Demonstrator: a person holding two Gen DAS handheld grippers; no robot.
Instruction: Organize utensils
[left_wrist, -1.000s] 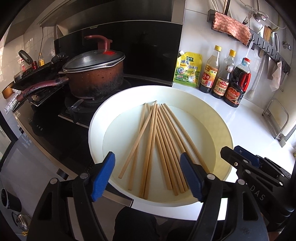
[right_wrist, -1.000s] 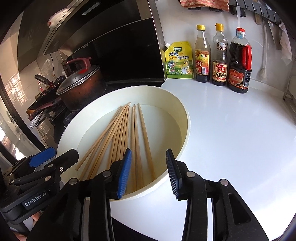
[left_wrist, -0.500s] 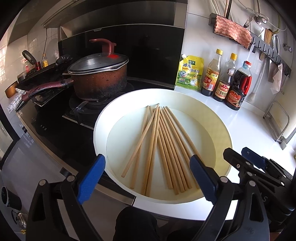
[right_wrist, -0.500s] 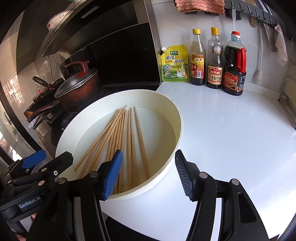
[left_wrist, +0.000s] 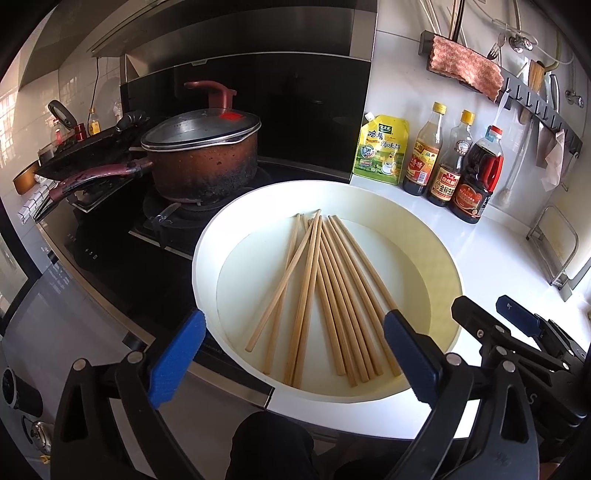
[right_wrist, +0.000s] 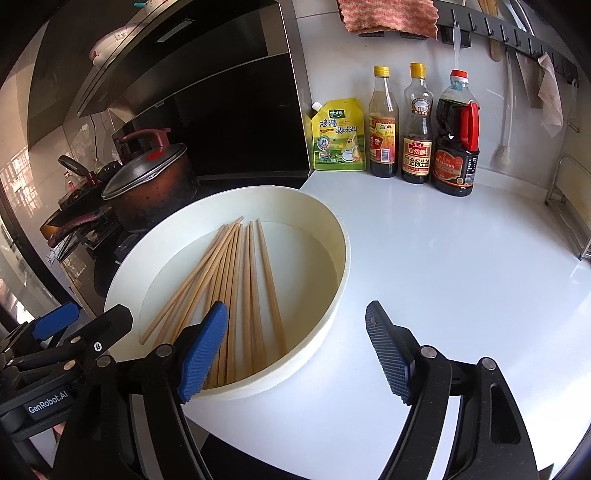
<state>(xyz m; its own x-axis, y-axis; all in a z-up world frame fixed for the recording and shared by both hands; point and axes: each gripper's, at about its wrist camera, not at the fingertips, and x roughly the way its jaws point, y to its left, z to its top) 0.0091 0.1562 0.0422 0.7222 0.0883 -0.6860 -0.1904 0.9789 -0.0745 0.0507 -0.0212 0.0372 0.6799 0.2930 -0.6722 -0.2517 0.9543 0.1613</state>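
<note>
Several wooden chopsticks (left_wrist: 325, 295) lie fanned out in a round white basin (left_wrist: 207, 266) on the white counter; they also show in the right wrist view (right_wrist: 236, 295), inside the basin (right_wrist: 332, 236). My left gripper (left_wrist: 295, 362) is open and empty, held above the basin's near rim. My right gripper (right_wrist: 295, 347) is open and empty, above the basin's near right edge. Each gripper shows in the other's view, the right one (left_wrist: 517, 332) and the left one (right_wrist: 66, 332).
A lidded brown pot (left_wrist: 199, 158) and a dark pan (left_wrist: 85, 155) sit on the black stove at left. A yellow seasoning pouch (left_wrist: 380, 155) and three sauce bottles (left_wrist: 450, 162) stand against the back wall. A wall rail (left_wrist: 532, 92) holds a cloth and utensils. A wire rack (left_wrist: 557, 251) stands at right.
Both grippers have opened wider and pulled back and up from the basin. The chopsticks have not moved.
</note>
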